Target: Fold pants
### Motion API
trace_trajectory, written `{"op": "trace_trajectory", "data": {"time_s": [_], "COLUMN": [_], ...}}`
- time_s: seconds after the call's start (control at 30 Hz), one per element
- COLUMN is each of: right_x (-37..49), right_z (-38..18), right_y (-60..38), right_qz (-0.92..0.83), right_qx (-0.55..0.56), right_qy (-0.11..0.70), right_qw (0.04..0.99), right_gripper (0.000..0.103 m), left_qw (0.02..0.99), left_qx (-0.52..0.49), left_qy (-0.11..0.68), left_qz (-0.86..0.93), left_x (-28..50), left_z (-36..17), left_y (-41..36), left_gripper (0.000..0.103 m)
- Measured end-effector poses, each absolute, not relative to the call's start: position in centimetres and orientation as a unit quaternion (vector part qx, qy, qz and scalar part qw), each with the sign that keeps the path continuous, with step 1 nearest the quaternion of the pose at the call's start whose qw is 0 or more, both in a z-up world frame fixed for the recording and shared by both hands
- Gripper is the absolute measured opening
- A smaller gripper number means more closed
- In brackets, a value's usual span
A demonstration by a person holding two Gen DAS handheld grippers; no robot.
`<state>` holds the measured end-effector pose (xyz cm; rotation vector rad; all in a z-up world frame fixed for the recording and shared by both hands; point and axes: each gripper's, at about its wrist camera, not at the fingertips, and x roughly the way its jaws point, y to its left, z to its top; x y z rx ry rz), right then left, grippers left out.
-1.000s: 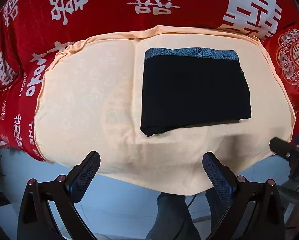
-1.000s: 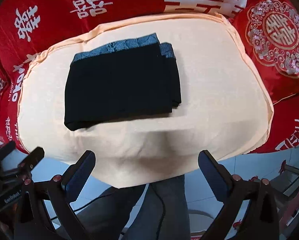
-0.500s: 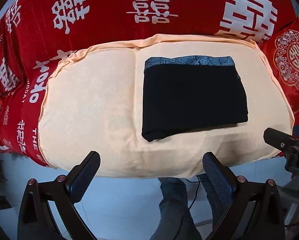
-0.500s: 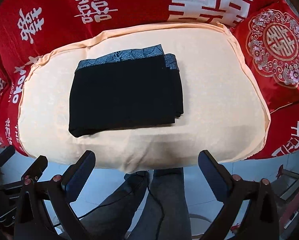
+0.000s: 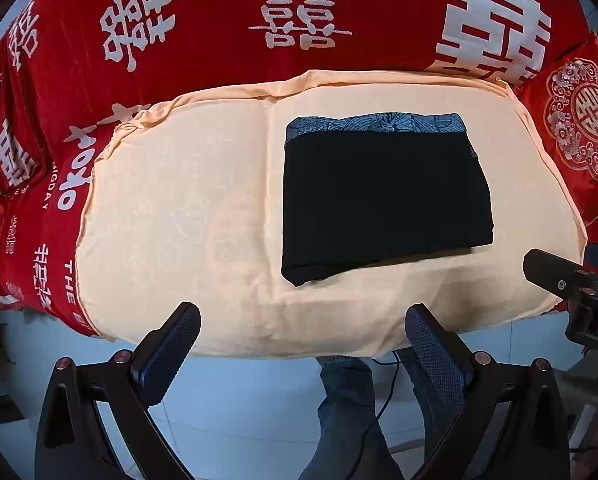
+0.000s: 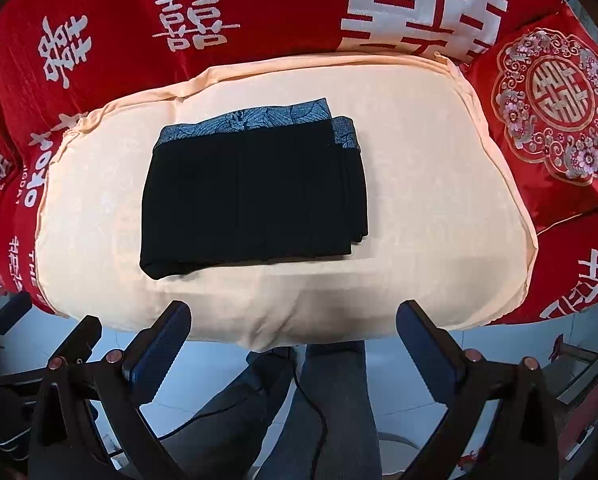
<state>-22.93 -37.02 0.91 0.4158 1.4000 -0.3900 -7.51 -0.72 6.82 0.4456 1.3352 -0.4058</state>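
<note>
Both hand-held grippers [image 5: 302,338] [image 6: 293,334] hover agape, clear of folded pants [image 6: 255,192].

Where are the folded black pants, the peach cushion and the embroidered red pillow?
folded black pants [image 6: 255,196], right wrist view, middle of the black cloth.
peach cushion [image 6: 439,200], right wrist view, bare top surface.
embroidered red pillow [image 6: 555,104], right wrist view, round emblem.

light: bright, even, soft | shadows: thin soft band under the near edge of the black pants [image 5: 383,200] on the peach cushion [image 5: 171,216] | glare: mild sheen on the red cloth [image 5: 219,12] behind the cushion | focus: sharp mid-frame | distortion: strong fisheye bowing, dark vignette at corners
</note>
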Motion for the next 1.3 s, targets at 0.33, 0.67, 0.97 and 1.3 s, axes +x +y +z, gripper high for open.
{"op": "trace_trajectory", "data": {"time_s": [0.33, 0.67, 0.97, 1.3], "right_x": [-22.7, -22.4, -22.3, -22.1], "right_z": [1.2, 1.2, 1.2, 1.0], "right_y": [-36.8, -36.6, -36.5, -36.3], "right_qz": [-0.182, -0.182, -0.181, -0.18], "right_qx": [0.174, 0.167, 0.168, 0.166], "right_qy": [0.634, 0.634, 0.634, 0.635], "right_qw": [0.731, 0.733, 0.733, 0.733], "right_gripper": [0.102, 0.102, 0.102, 0.102], "left_qw": [0.744, 0.74, 0.737, 0.739], "left_qx": [0.208, 0.214, 0.217, 0.213], "left_qy": [0.607, 0.606, 0.607, 0.606], "left_qz": [-0.186, -0.197, -0.201, -0.203], "left_x": [-7.4, -7.6, -7.7, -7.7], "left_z": [6.9, 6.9, 6.8, 6.9], "left_y": [-1.1, -1.8, -1.9, -2.0], "left_gripper": [0.103, 0.103, 0.103, 0.103]}}
